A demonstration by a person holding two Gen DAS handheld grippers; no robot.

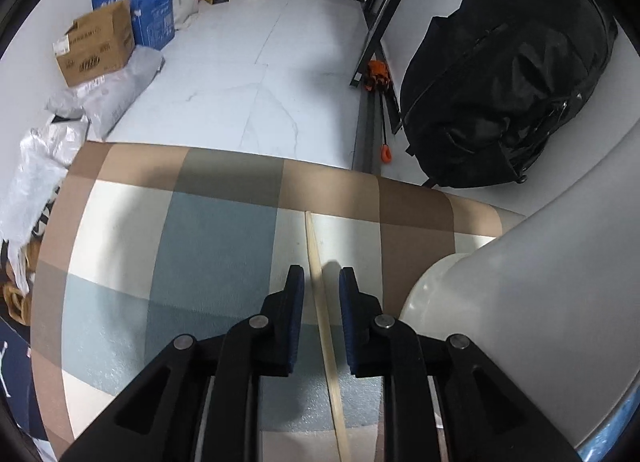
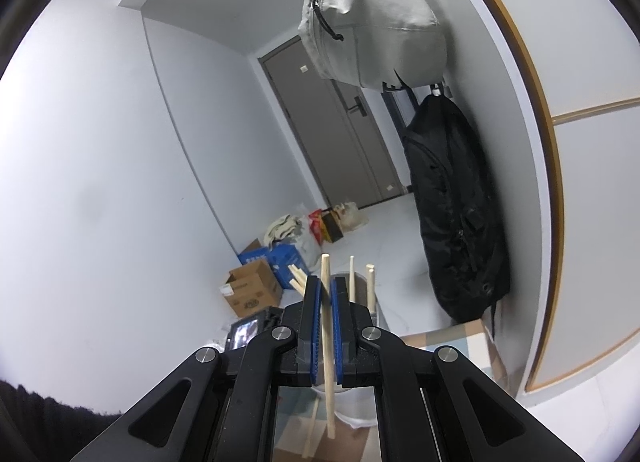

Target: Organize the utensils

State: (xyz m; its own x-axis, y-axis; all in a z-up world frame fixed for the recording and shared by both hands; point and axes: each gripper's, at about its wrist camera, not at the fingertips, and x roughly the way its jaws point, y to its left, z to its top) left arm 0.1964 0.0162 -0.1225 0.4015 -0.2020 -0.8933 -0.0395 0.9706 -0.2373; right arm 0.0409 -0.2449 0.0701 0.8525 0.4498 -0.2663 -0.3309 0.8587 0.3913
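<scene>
A pale wooden chopstick (image 1: 326, 326) lies flat on the checked tablecloth (image 1: 200, 242). My left gripper (image 1: 321, 272) points down over it, a blue pad on either side with a gap to each, so it is open. A white utensil holder (image 1: 520, 282) bulges in at the right edge of that view. My right gripper (image 2: 326, 282) is shut on another chopstick (image 2: 329, 402), held nearly upright with its tip above the fingers. Behind it stands the white holder (image 2: 356, 410) with several chopsticks (image 2: 371, 282) sticking out. One more chopstick (image 2: 310, 434) shows below the fingers.
The table's far edge drops to a pale tiled floor (image 1: 260, 62). A black backpack (image 1: 508, 74) hangs by the wall at right, a grey bag (image 2: 368, 22) above it. Cardboard boxes (image 1: 96, 42) and plastic bags (image 1: 40, 166) line the left wall.
</scene>
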